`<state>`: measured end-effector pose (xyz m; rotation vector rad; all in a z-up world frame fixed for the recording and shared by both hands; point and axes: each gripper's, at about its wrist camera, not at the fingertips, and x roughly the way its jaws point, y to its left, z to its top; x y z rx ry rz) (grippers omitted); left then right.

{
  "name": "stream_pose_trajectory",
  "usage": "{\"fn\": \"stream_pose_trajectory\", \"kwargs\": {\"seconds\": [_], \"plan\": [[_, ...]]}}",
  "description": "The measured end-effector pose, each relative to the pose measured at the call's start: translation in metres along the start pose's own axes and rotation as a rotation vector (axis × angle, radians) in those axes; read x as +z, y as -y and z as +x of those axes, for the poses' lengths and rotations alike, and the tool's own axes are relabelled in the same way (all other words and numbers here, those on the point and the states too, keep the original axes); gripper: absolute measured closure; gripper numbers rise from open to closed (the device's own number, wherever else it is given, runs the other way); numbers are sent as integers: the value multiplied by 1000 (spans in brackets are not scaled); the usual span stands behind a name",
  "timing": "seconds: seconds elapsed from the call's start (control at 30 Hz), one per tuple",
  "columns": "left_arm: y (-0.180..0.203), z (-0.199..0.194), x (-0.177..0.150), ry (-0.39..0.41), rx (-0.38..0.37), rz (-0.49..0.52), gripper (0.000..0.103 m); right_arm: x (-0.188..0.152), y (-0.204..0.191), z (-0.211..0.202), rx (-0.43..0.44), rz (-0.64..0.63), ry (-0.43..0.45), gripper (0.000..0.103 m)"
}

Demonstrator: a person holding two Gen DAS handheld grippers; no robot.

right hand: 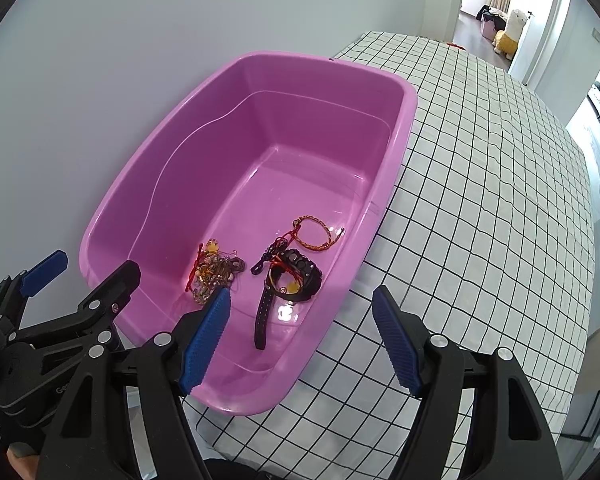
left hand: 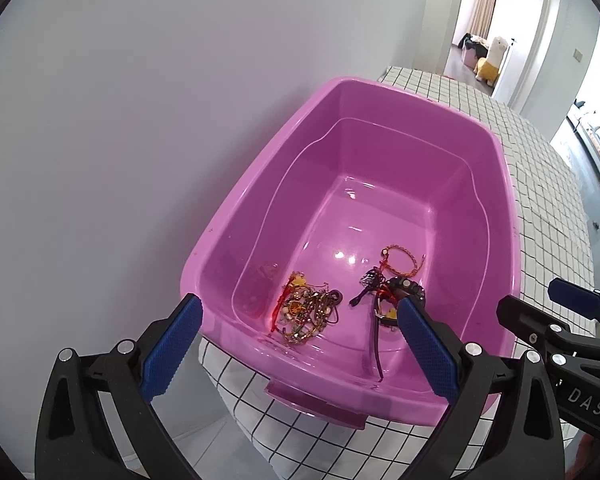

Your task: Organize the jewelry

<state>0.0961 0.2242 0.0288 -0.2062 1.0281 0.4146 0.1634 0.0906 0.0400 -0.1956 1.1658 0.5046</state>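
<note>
Watch [right hand: 296, 276]: light, stiff case, limp strap; take hold across the case
Tangled chains [left hand: 308, 312]: light, snag-prone; pinch the clump
Left gripper [left hand: 300, 344]: fingers spread, nothing held
Right gripper [right hand: 300, 340]: fingers spread, nothing held

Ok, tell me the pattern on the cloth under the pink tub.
White with a thin black grid, the cloth under the pink tub; clearest in the right wrist view.

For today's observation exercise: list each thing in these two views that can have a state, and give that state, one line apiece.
Pink tub: upright, uncovered, on the checked cloth.
Tangled jewelry pile: knotted, on the tub floor.
Black watch: lying flat, strap unbuckled.
Braided bracelet: loose, apart from the pile.
Left tongs: open, empty.
Right tongs: open, empty.
</note>
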Motion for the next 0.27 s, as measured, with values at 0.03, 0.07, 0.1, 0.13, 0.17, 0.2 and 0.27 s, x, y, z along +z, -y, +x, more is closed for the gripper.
{"fn": "stream_pose_trajectory", "kwargs": {"seconds": [0.03,0.07,0.1,0.13,0.17,0.2,0.27], "plan": [[0,0,0,-3,15,0,7,0,0,0,0,0,1,33],[0,0,0,-6,20,-2,7,0,0,-1,0,0,3,33],[-1,0,1,-12,27,-9,7,0,1,0,0,2,3,33],[-2,0,1,-14,27,-13,7,0,1,-1,1,3,4,33],[-3,1,2,-18,26,-17,7,0,1,-1,1,4,5,33],[-4,2,2,-23,27,-20,7,-1,1,-1,1,5,5,33],[-6,2,1,-27,31,-26,7,-1,2,-1,4,9,7,33]]}}
